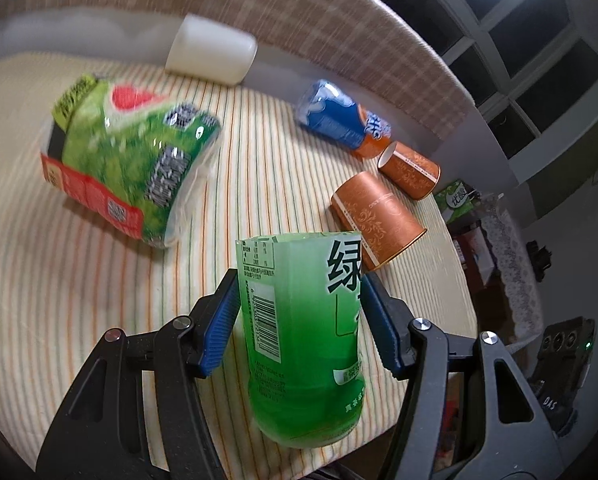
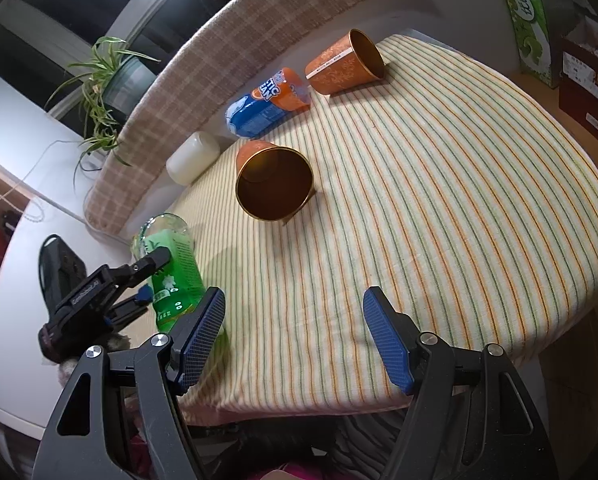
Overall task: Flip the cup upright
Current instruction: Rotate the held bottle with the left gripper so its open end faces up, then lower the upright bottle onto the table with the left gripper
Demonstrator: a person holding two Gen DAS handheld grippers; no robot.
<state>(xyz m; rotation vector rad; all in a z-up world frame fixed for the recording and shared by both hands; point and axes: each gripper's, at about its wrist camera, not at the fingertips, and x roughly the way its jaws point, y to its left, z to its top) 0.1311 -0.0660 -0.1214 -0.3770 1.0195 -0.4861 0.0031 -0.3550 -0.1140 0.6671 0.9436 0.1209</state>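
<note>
My left gripper (image 1: pixel 299 300) is shut on a green cut-off bottle cup (image 1: pixel 303 340), held above the striped table near its front edge. In the right wrist view this green cup (image 2: pixel 171 272) stands nearly upright, open end up, with the left gripper (image 2: pixel 151 276) around it. Two orange paper cups lie on their sides: the near one (image 1: pixel 375 220) (image 2: pixel 273 184) and the far one (image 1: pixel 409 170) (image 2: pixel 345 62). My right gripper (image 2: pixel 293 316) is open and empty above the table's front edge.
A blue and orange cut-off bottle cup (image 1: pixel 339 120) (image 2: pixel 267 102) and a white cup (image 1: pixel 211 50) (image 2: pixel 193 156) lie at the back of the striped tablecloth (image 2: pixel 439 200). A large green tissue pack (image 1: pixel 127 168) lies on the left. A checked cushion (image 1: pixel 339 12) borders the back.
</note>
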